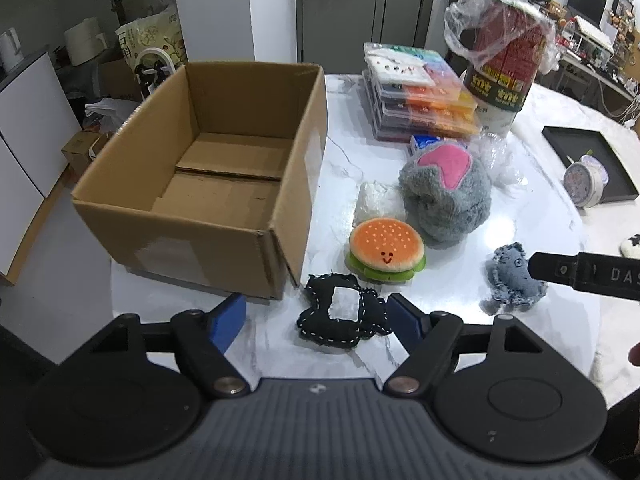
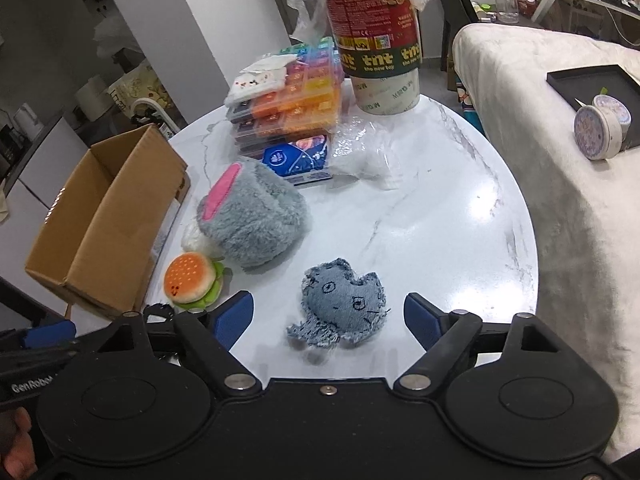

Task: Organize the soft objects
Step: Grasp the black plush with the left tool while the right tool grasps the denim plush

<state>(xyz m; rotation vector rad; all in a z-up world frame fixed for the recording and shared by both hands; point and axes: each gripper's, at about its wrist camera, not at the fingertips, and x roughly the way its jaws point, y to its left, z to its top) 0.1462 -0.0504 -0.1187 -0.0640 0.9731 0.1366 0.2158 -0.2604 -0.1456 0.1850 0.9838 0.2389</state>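
Denim plush between spread right gripper, black plush between spread left gripper

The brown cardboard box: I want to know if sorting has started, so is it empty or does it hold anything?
Empty. The brown cardboard box shows only its bare floor flaps in the left wrist view.

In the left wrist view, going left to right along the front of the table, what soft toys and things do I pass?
Cardboard box → black stitched toy → burger plush → denim toy.
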